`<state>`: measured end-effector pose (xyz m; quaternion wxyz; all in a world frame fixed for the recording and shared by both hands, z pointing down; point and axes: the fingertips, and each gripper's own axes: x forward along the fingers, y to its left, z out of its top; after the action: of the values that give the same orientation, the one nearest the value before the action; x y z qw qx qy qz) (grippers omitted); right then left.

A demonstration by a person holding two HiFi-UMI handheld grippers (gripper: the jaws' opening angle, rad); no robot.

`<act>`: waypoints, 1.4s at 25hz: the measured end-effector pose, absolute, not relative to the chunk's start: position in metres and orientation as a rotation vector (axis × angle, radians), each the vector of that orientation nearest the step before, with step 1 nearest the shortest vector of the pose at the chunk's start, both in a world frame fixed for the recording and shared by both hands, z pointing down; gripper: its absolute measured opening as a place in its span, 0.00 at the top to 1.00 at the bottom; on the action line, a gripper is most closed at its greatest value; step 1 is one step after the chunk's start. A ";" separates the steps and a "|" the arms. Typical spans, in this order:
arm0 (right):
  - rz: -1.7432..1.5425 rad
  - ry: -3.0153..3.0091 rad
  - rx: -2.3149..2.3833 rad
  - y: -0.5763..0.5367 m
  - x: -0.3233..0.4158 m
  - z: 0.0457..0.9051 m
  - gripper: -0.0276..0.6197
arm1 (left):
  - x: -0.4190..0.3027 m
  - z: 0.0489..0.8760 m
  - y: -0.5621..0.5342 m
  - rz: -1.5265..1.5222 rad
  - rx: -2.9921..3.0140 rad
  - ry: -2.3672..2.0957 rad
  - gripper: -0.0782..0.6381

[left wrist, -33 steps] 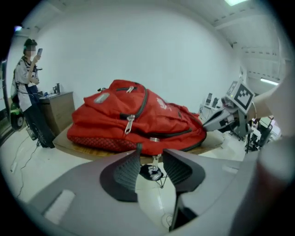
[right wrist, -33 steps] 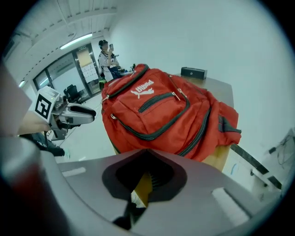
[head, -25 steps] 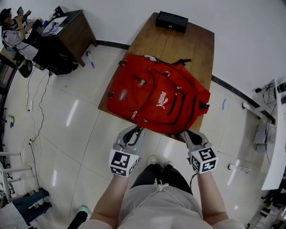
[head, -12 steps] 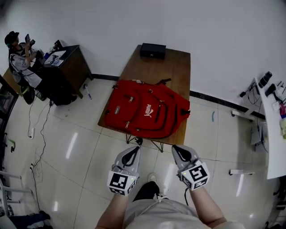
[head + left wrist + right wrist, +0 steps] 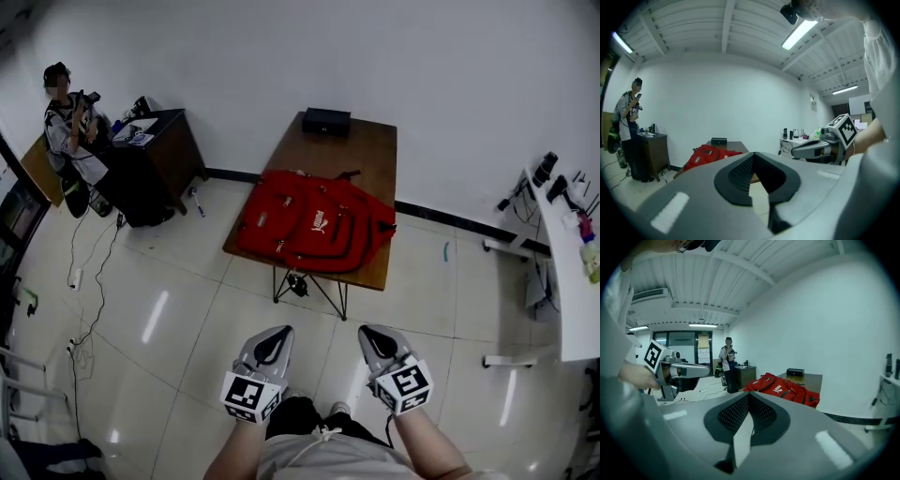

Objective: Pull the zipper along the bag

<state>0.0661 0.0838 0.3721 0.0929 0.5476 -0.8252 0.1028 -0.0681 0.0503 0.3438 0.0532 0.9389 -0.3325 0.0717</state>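
Note:
The red backpack (image 5: 314, 230) lies flat on the brown table (image 5: 366, 150) by the far wall, well ahead of both grippers. My left gripper (image 5: 276, 332) and right gripper (image 5: 371, 331) hang side by side over the tiled floor near my body, both shut and holding nothing. In the left gripper view the left gripper (image 5: 753, 156) has its jaws pressed together, with the backpack (image 5: 708, 154) small in the distance. In the right gripper view the right gripper (image 5: 747, 396) is also closed, and the backpack (image 5: 781, 389) lies far off on the table.
A black box (image 5: 325, 120) sits at the table's far end. A dark desk (image 5: 157, 157) with a person (image 5: 70, 127) beside it stands at the left. A white bench (image 5: 574, 272) with small items runs along the right. Cables (image 5: 86, 272) trail on the floor.
Both grippers have drawn back from the backpack's near edge toward my body and risen. The left jaws, apart a second ago, have closed. The table now looks farther away.

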 end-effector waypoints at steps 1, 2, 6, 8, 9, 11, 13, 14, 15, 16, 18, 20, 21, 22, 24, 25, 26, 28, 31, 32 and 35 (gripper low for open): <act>0.295 -2.441 1.635 0.089 0.061 0.371 0.95 | -0.074 0.342 0.054 0.210 2.860 -1.004 0.88; 0.285 -2.435 1.647 0.093 0.055 0.369 0.95 | -0.080 0.340 0.058 0.208 2.868 -0.992 0.88; 0.244 -2.408 1.735 0.104 0.033 0.357 0.95 | -0.105 0.337 0.065 0.214 2.898 -0.923 0.88; 0.211 -2.397 1.773 0.109 0.018 0.352 0.95 | -0.119 0.334 0.067 0.214 2.917 -0.885 0.88; 0.205 -2.395 1.787 0.112 0.009 0.352 0.95 | -0.126 0.334 0.069 0.214 2.925 -0.865 0.88; 0.205 -2.384 1.803 0.119 -0.011 0.350 0.95 | -0.140 0.333 0.074 0.209 2.931 -0.821 0.88; 0.189 -2.369 1.806 0.126 -0.034 0.348 0.95 | -0.155 0.331 0.077 0.210 2.946 -0.782 0.88; 0.180 -2.359 1.810 0.130 -0.046 0.348 0.95 | -0.163 0.330 0.079 0.214 2.959 -0.766 0.88; 0.174 -2.348 1.818 0.133 -0.056 0.348 0.95 | -0.171 0.329 0.081 0.217 2.972 -0.750 0.88; 0.170 -2.340 1.829 0.137 -0.065 0.350 0.95 | -0.178 0.329 0.084 0.219 2.980 -0.732 0.88; 0.167 -2.343 1.848 0.143 -0.080 0.354 0.95 | -0.190 0.329 0.090 0.211 2.982 -0.688 0.88; 0.158 -2.324 1.859 0.148 -0.092 0.356 0.95 | -0.202 0.329 0.094 0.190 2.973 -0.658 0.88; 0.151 -2.311 1.861 0.150 -0.097 0.357 0.95 | -0.207 0.330 0.095 0.181 2.972 -0.652 0.88; 0.147 -2.301 1.858 0.153 -0.101 0.359 0.95 | -0.212 0.331 0.096 0.177 2.973 -0.648 0.88; 0.151 -2.290 1.857 0.158 -0.109 0.364 0.95 | -0.219 0.334 0.098 0.175 2.976 -0.639 0.88; 0.156 -2.287 1.862 0.160 -0.111 0.366 0.95 | -0.221 0.335 0.099 0.171 2.976 -0.634 0.88; 0.158 -2.286 1.868 0.161 -0.114 0.367 0.95 | -0.224 0.335 0.100 0.165 2.978 -0.630 0.88; 0.156 -2.287 1.883 0.163 -0.118 0.364 0.95 | -0.227 0.334 0.103 0.153 2.988 -0.620 0.88; 0.152 -2.270 1.905 0.164 -0.122 0.356 0.95 | -0.229 0.333 0.108 0.146 3.009 -0.595 0.88; 0.149 -2.268 1.908 0.165 -0.123 0.356 0.95 | -0.229 0.333 0.109 0.140 3.010 -0.585 0.88; 0.138 -2.272 1.915 0.163 -0.128 0.355 0.95 | -0.230 0.332 0.110 0.121 3.011 -0.549 0.88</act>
<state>-0.1282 0.1634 0.3554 0.0833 0.6415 -0.7612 0.0461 -0.2303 0.1099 0.3320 0.0392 0.9822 -0.1792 0.0394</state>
